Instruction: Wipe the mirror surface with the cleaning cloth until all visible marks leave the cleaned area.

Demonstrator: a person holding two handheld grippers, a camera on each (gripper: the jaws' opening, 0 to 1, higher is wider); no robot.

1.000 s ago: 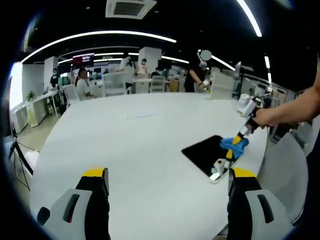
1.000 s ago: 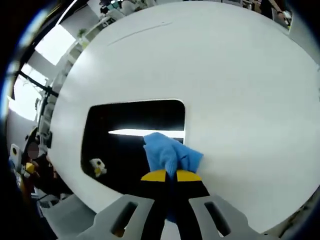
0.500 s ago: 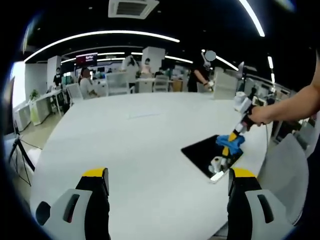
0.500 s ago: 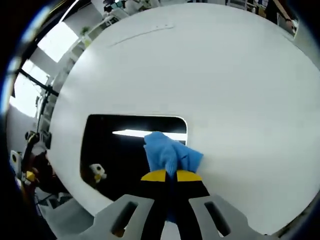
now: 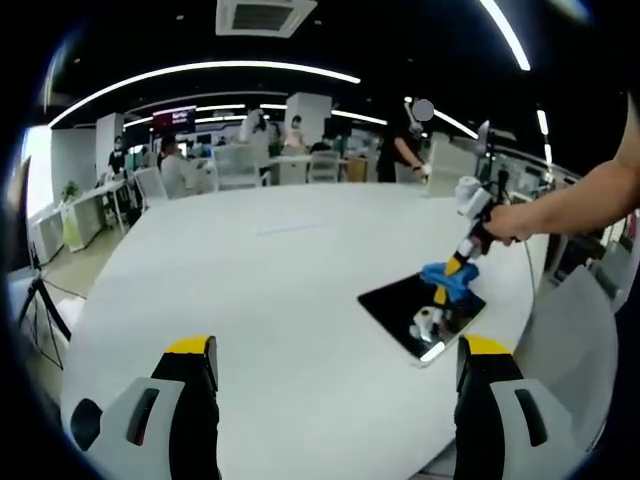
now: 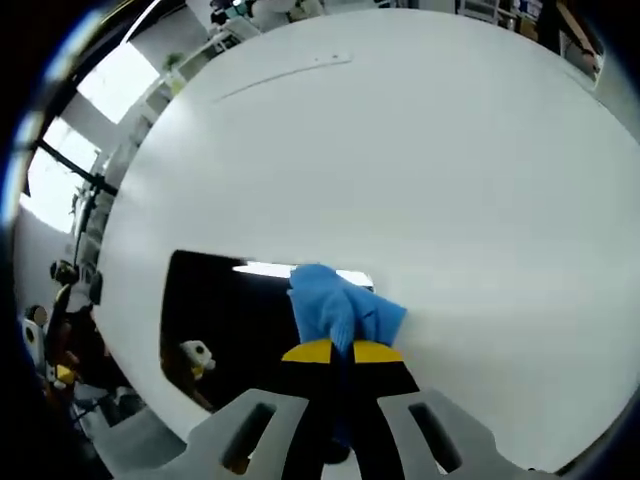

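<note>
Now the right gripper (image 6: pixel 333 352), its yellow-tipped fingers clamped on the crumpled blue cleaning cloth (image 6: pixel 335 305), has slid toward the far edge of the flat, dark rectangular mirror (image 6: pixel 225 320); half a second ago more glass lay beyond the cloth. That suggests one wiping stroke is nearly spent, with the near part left to check. The mirror is glossy with rounded corners and lies toward the right edge of the matte white round surface (image 5: pixel 260 290). The left gripper (image 5: pixel 335 350) hangs well apart, fingers wide and empty.
</note>
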